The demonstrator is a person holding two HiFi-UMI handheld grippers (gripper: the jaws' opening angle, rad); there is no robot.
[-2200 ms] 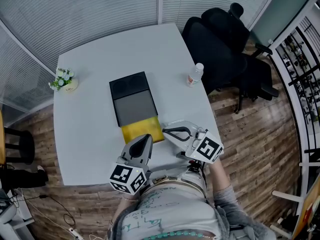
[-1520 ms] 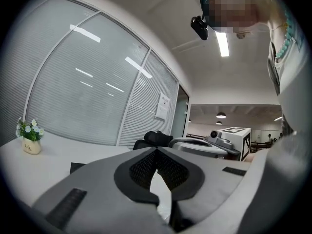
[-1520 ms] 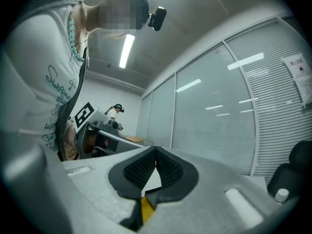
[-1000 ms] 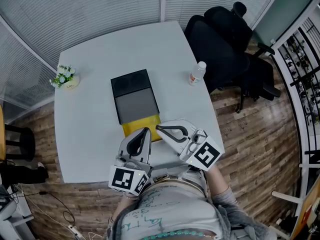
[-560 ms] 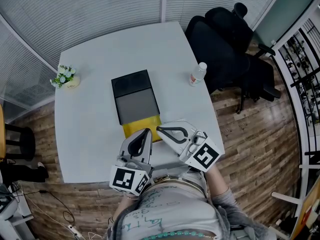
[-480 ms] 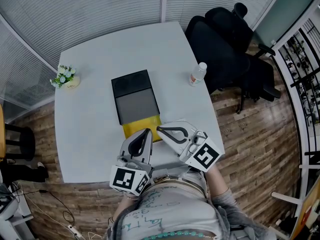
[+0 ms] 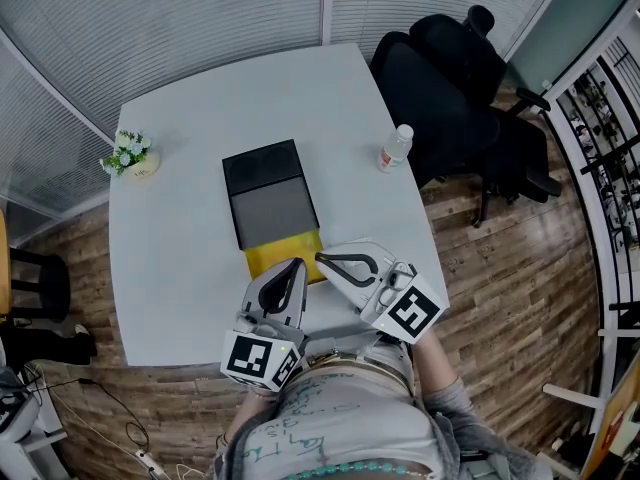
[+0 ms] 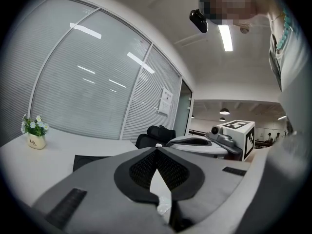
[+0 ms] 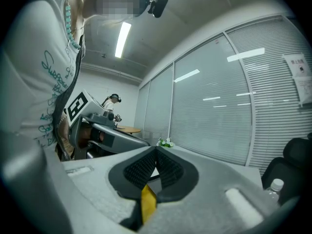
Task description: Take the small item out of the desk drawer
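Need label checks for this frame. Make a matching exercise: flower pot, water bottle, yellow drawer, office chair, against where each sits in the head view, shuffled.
Things:
1. flower pot
2. water bottle
3. yellow drawer
4. office chair

Places, head view:
A. off the table, at the upper right
B. sticking out of the near end of the dark box
C. on the table, by its left edge
D. on the table, by its right edge

Pairs: 1-C, 2-D, 3-B, 4-A
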